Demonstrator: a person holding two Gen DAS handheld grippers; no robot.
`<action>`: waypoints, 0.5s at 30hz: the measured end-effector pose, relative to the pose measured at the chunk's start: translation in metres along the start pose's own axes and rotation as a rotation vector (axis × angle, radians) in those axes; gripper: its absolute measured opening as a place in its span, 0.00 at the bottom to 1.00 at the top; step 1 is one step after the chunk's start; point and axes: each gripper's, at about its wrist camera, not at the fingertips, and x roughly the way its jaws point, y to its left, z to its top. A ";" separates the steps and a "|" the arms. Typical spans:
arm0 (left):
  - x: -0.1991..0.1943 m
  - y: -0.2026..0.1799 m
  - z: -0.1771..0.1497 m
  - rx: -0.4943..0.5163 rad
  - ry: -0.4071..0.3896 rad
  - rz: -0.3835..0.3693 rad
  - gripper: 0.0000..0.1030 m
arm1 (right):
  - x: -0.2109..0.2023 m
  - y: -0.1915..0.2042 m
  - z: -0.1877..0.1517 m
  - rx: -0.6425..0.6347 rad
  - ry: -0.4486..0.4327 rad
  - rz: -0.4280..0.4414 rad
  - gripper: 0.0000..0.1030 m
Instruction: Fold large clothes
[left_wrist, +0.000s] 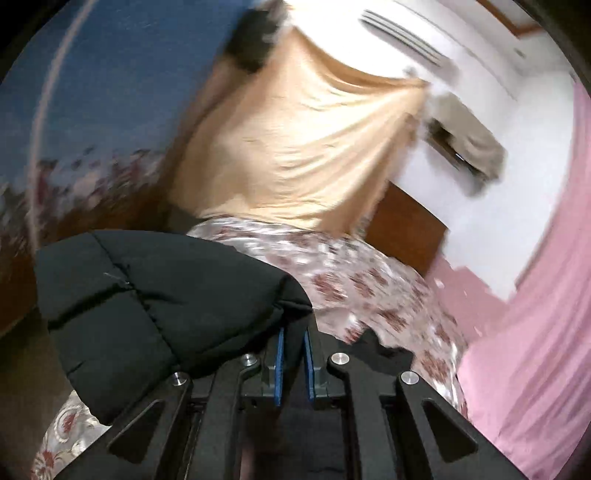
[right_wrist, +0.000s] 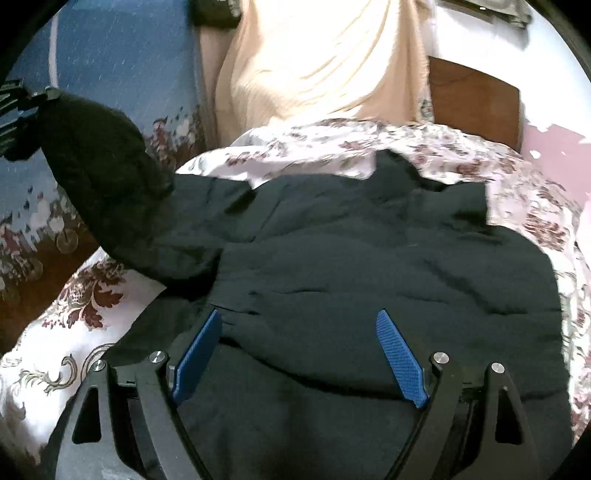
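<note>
A large black padded jacket lies spread on a floral bedspread. My right gripper is open, its blue pads hovering just over the jacket's near part. One sleeve is lifted up to the left, where my left gripper holds its end. In the left wrist view my left gripper is shut on the black sleeve, which bulges over the left finger.
A beige cloth hangs beyond the bed. A wooden headboard stands at the far right. A blue patterned curtain is on the left, pink fabric on the right.
</note>
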 end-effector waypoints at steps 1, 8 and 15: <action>0.002 -0.014 -0.001 0.031 0.006 -0.015 0.09 | -0.007 -0.010 0.000 0.002 -0.008 -0.011 0.80; 0.029 -0.122 -0.035 0.263 0.094 -0.126 0.09 | -0.051 -0.102 -0.015 0.067 -0.038 -0.126 0.80; 0.063 -0.205 -0.107 0.448 0.239 -0.235 0.08 | -0.073 -0.186 -0.040 0.187 -0.031 -0.211 0.80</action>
